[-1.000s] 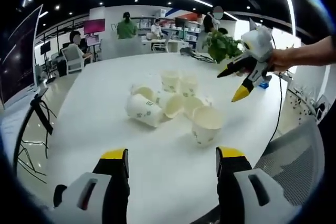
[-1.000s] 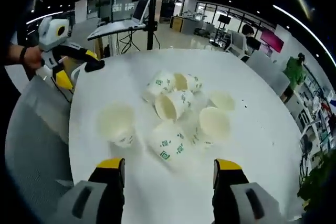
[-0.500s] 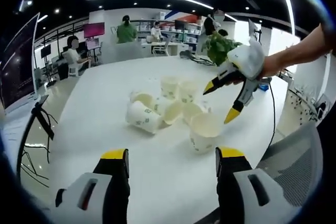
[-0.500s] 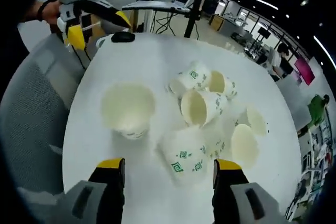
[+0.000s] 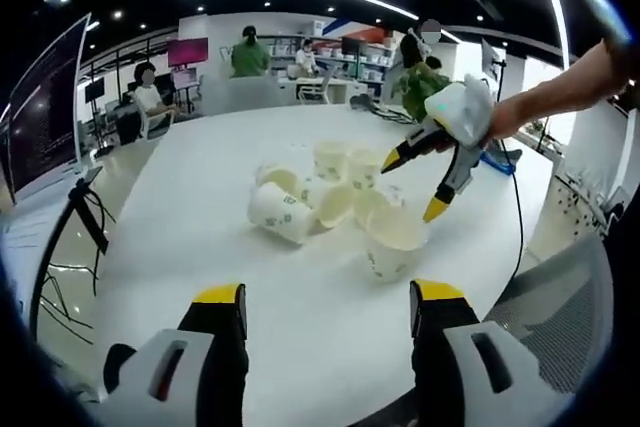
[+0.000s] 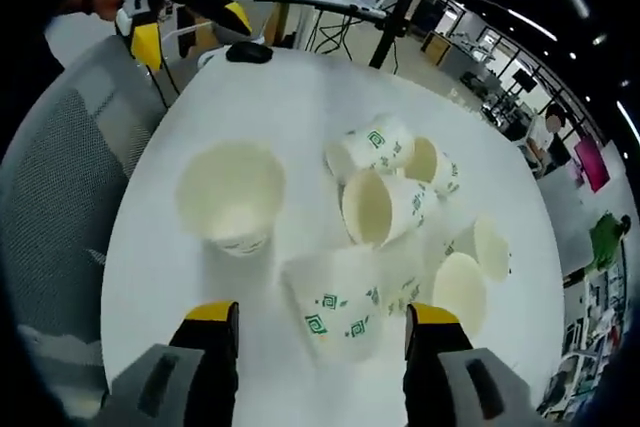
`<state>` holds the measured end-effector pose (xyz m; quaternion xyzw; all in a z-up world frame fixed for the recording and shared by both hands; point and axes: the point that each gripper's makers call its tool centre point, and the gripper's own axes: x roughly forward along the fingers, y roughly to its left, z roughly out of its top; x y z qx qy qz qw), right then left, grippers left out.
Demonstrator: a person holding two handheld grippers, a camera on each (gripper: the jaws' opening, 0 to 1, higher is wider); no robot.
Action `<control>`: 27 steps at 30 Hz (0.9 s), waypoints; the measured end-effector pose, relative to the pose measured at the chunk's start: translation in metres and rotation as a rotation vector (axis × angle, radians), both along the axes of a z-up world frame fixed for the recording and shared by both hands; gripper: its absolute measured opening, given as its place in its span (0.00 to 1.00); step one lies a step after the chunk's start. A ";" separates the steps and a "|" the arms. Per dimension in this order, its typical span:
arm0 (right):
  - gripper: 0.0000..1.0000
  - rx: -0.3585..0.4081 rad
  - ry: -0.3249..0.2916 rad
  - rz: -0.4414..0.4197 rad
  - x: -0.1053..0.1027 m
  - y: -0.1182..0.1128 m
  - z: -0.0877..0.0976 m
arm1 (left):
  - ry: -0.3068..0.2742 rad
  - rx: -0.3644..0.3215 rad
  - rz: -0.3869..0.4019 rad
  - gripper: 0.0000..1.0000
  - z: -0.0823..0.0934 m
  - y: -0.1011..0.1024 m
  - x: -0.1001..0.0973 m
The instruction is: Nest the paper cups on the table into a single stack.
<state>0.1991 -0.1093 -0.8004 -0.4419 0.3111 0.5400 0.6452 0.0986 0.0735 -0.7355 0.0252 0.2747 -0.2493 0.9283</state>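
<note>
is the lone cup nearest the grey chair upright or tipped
Upright: the white paper cup stands apart from the pile, its round open mouth facing up, empty inside.

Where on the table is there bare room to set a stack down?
Bare table lies between the left gripper and the cups, and beyond them. Crowded: the cup cluster, with the right gripper over the upright cup.

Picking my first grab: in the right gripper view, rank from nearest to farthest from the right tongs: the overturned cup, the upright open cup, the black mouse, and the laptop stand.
1. Overturned cup, just ahead between the right tongs.
2. Upright open cup, ahead on the left.
3. Black mouse, at the table's far edge.
4. Laptop stand, off the table beyond it.
</note>
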 end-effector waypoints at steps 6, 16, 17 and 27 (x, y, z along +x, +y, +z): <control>0.66 -0.041 0.001 0.055 0.003 0.004 -0.008 | 0.009 0.002 -0.017 0.64 -0.004 -0.005 -0.001; 0.62 -0.133 0.046 0.125 0.001 0.003 -0.033 | 0.018 0.011 -0.029 0.64 -0.007 -0.004 -0.001; 0.62 -0.176 0.032 0.147 0.003 -0.001 -0.037 | 0.019 0.010 -0.031 0.64 -0.007 -0.004 -0.001; 0.41 -0.197 0.043 0.154 0.000 0.002 -0.044 | 0.021 -0.003 -0.036 0.63 -0.006 -0.006 -0.005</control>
